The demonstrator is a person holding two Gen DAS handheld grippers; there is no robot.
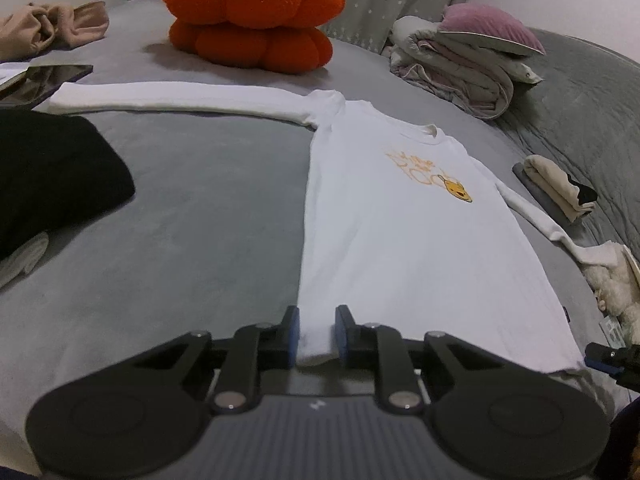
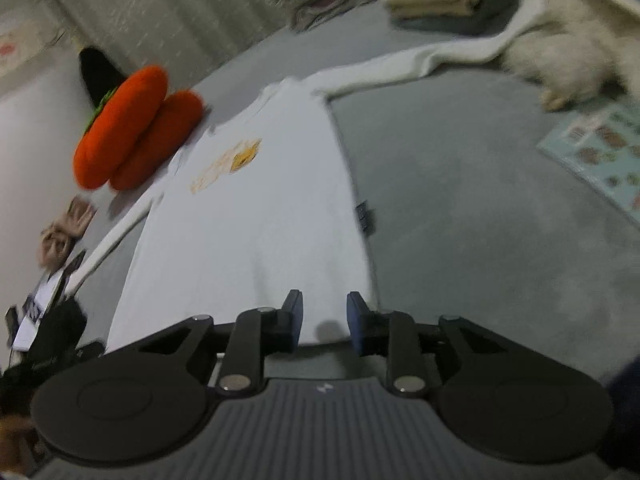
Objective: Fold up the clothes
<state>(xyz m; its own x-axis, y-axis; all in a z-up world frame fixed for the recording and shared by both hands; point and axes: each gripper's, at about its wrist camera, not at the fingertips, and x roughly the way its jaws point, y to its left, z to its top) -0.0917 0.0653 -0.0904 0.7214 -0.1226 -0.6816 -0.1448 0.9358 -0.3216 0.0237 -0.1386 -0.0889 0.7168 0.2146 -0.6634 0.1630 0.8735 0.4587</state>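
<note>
A white long-sleeved shirt (image 1: 400,232) with an orange bear print lies flat on the grey bed (image 1: 192,208), sleeves spread to both sides. My left gripper (image 1: 317,320) is open, its jaws on either side of the shirt's bottom left hem corner. My right gripper (image 2: 324,308) is open over the hem near the bottom right corner of the shirt (image 2: 256,216); its tip also shows in the left wrist view (image 1: 608,358). The right wrist view is blurred.
An orange pumpkin cushion (image 1: 252,12) sits beyond the shirt. A folded duvet with a purple pillow (image 1: 472,60) and folded beige clothes (image 1: 556,188) lie at right. A black garment (image 1: 52,176) lies at left. A white plush toy (image 2: 568,48) and a leaflet (image 2: 600,148) lie at right.
</note>
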